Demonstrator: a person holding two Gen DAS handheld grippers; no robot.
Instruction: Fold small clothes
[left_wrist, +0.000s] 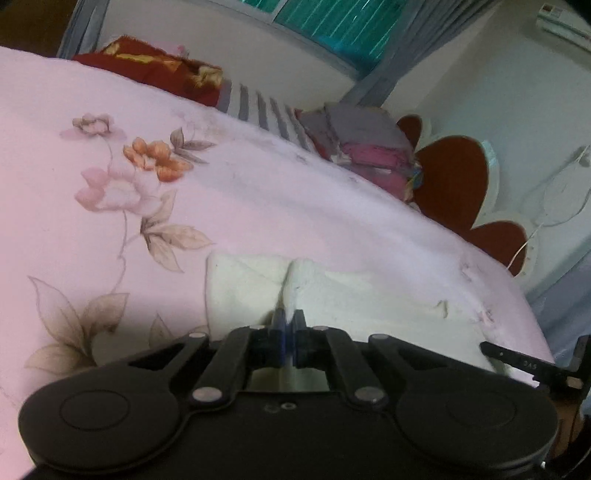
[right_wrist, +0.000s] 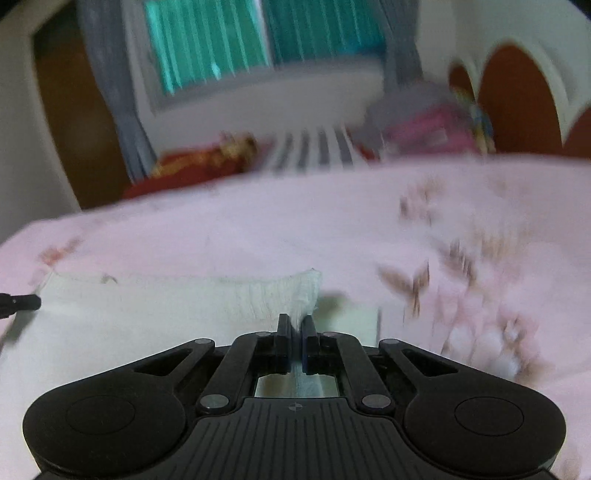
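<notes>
- Left gripper (left_wrist: 289, 319): jaws pinched together on a raised ridge of the cream cloth (left_wrist: 251, 291), near its front edge.
- Right gripper (right_wrist: 295, 325): jaws likewise clamped on a fuzzy lifted corner of the same cloth (right_wrist: 147, 321).
- Cloth lying low on the pink floral bedspread (left_wrist: 258, 192), close under both tools, partly doubled over.
- Probably mid-fold: best done by carrying both pinched edges across at the same height and pace, keeping the span between them taut, then laying edge onto edge before letting go.
- Risk, as a guess: uneven pull skewing the fold or dragging the bedspread.
- Left view only: sharp flower print, stacked pink and grey linens (left_wrist: 369, 147), red scalloped headboard (left_wrist: 454, 177), a tip of the other tool at far right.
- Right view only: window (right_wrist: 240, 40) head-on, heavy motion blur, cloth's long far edge.
</notes>
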